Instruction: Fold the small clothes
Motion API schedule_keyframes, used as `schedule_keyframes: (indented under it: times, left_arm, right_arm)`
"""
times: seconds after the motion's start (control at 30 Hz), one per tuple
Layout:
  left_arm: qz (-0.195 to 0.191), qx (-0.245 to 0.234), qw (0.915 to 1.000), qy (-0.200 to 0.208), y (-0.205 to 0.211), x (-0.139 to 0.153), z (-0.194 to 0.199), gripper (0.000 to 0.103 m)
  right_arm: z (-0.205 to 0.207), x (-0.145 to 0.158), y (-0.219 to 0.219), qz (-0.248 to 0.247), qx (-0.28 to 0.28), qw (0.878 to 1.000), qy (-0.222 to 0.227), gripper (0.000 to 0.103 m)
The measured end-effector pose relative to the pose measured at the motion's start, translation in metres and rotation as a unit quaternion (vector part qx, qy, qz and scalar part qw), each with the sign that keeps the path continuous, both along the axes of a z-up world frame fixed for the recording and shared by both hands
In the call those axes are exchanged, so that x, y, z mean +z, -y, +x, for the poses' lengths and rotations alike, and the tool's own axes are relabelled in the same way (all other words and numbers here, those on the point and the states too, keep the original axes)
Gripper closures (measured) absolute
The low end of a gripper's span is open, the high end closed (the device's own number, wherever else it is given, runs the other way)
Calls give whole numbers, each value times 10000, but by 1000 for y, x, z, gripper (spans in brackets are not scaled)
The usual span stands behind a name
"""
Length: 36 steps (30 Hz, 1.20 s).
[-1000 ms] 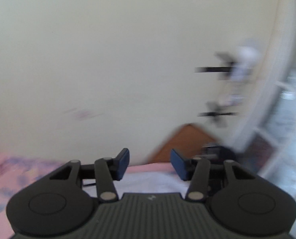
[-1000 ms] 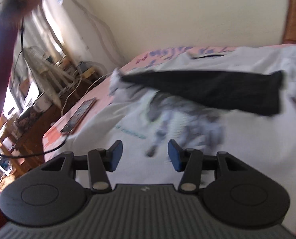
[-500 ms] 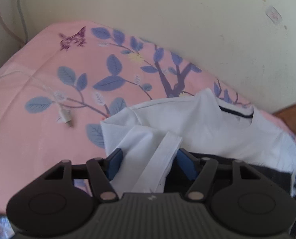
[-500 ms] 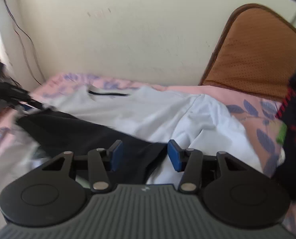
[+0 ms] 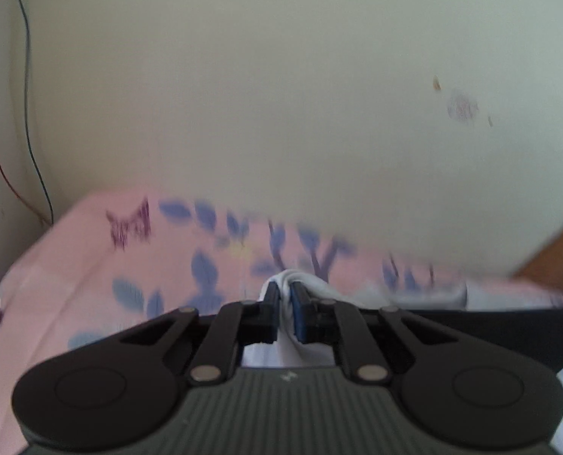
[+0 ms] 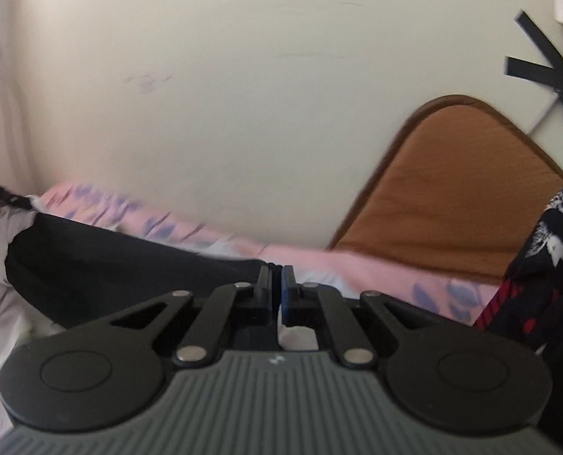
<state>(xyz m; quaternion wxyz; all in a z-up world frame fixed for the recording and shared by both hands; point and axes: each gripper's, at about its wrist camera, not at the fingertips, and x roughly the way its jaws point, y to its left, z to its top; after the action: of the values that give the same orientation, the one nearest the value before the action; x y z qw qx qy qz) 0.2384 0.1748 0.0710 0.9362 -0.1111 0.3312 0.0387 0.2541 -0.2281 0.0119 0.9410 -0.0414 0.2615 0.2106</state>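
Note:
A white T-shirt [image 5: 425, 294] lies on the pink flowered bed sheet [image 5: 92, 288], with a black garment [image 5: 501, 326] across it. My left gripper [image 5: 286, 295] is shut on a bunched fold of the white shirt, which bulges above the blue pads. In the right wrist view my right gripper [image 6: 277, 284] is shut at the edge where the black garment [image 6: 111, 265] meets the white shirt [image 6: 319, 278]. White cloth shows under the jaws. Which layer it pinches is hidden.
A cream wall [image 5: 281, 94] rises just behind the bed. A brown headboard [image 6: 463, 189] stands at the right. A dark patterned garment with red [image 6: 539, 284] hangs at the far right. Wires [image 5: 12, 113] run down the left corner.
Both grippers were open half a second ago and are now shut. Both have dropped low to the bed, and the left one has taken hold of the white shirt.

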Motion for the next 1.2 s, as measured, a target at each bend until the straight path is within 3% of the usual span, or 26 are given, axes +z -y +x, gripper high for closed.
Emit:
schedule_keyframes:
  times: [0.13, 0.17, 0.2, 0.27, 0.4, 0.53, 0.67, 0.83, 0.9, 0.97, 1.07, 1.2]
  left_arm:
    - [12, 168, 9981, -591, 7, -21, 14, 90]
    - [15, 168, 9978, -642, 8, -22, 9, 86]
    - [82, 142, 9978, -639, 8, -21, 0, 81]
    - [284, 62, 9977, -607, 6, -16, -24, 62]
    - [476, -107, 9976, -499, 2, 0, -91, 57]
    - [154, -421, 9978, -498, 7, 6, -174, 52]
    - [-336, -714, 9945, -694, 21, -8, -247, 48]
    - [-1067, -757, 9856, -1072, 34, -36, -302, 46]
    - [-1329, -730, 9826, -1076, 36, -46, -316, 50]
    - [-1613, -727, 9756, -1303, 37, -58, -320, 96]
    - [-1959, -607, 9723, -1125, 33, -49, -342, 97]
    - [-2140, -339, 9750, -490, 19, -3, -400, 97]
  right_arm:
    - [31, -32, -4, -217, -438, 9963, -705, 73]
    - [28, -35, 2, -97, -486, 9956, -797, 72]
    - [21, -35, 9, 129, -456, 9954, -831, 72]
    - [3, -29, 24, 448, -363, 9952, -785, 65]
    - [-46, -16, 35, 547, -165, 9966, -598, 63]
    - [-95, -16, 51, 852, 151, 9935, -736, 60]
    - [-145, -28, 55, 1089, 386, 9886, -963, 59]
    - [-180, -38, 44, 1308, 843, 9808, -1177, 59]
    - [-195, -36, 31, 1250, 1121, 9792, -1140, 59]
    - [-207, -33, 18, 1084, 1371, 9794, -1012, 57]
    - [-212, -31, 3, 936, 1565, 9792, -892, 57]
    - [-217, -34, -4, 1093, 1671, 9762, -850, 57]
